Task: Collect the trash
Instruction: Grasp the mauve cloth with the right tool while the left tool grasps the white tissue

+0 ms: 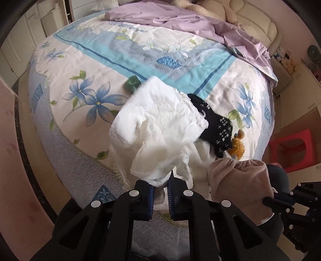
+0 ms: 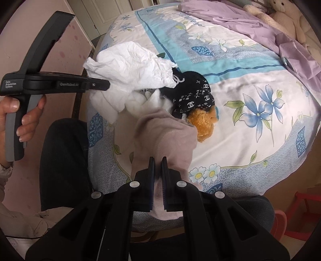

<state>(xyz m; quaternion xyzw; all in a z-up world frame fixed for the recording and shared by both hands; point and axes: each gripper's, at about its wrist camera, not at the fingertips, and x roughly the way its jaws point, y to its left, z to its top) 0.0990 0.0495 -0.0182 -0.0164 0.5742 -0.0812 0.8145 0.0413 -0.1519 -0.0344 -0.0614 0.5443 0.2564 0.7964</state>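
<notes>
My left gripper (image 1: 160,181) is shut on a crumpled white plastic bag (image 1: 158,128) and holds it up over the bed's near edge; the bag also shows in the right wrist view (image 2: 132,68). My right gripper (image 2: 158,160) is shut on a beige-pink cloth pouch (image 2: 170,136), which also shows in the left wrist view (image 1: 238,178). A black patterned cloth (image 2: 192,94) and an orange plush toy (image 2: 206,124) lie on the bed just behind the pouch and bag.
The bed (image 1: 112,52) has a floral blue-and-white cover. A purple sheet (image 1: 180,20) and cream plush toys (image 2: 280,18) lie at its far end. A small green item (image 1: 132,82) sits beyond the bag. A red stool (image 1: 291,148) stands right of the bed.
</notes>
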